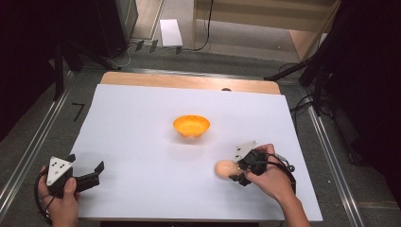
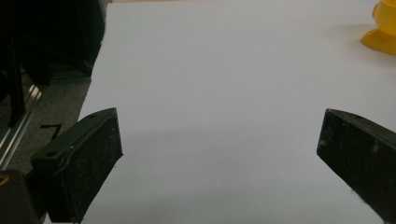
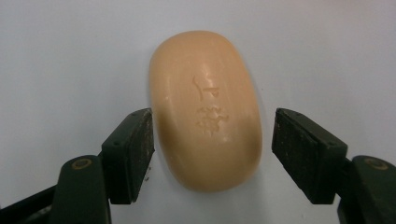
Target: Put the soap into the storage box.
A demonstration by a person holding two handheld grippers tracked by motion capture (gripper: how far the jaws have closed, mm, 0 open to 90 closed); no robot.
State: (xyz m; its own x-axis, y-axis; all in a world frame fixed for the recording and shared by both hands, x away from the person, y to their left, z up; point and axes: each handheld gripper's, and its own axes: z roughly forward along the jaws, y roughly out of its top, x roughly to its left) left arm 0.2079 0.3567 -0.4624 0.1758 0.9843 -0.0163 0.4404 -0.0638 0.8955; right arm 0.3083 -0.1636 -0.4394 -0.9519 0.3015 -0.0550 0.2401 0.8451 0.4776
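I have the right gripper (image 3: 212, 154) with fingers spread astride the smooth peach oval soap bar (image 3: 205, 109) near the desk's (image 1: 142, 142) right front corner, seemingly ready to pinch it, while the left gripper (image 2: 219, 154) idles gaping, holding nothing, at the left front corner.

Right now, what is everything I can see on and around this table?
Soap bar: one, peach, near right on the sheet, between the right gripper's jaws.
Bowl: one, orange, centre of the sheet.
Sheet: one, white, covering most of the table.
Table: one, wood, edge showing at the far side.
Left gripper: one, black, near left corner, jaws wide open.
Right gripper: one, black, jaws open around the soap.
Hands: two, holding the grippers.
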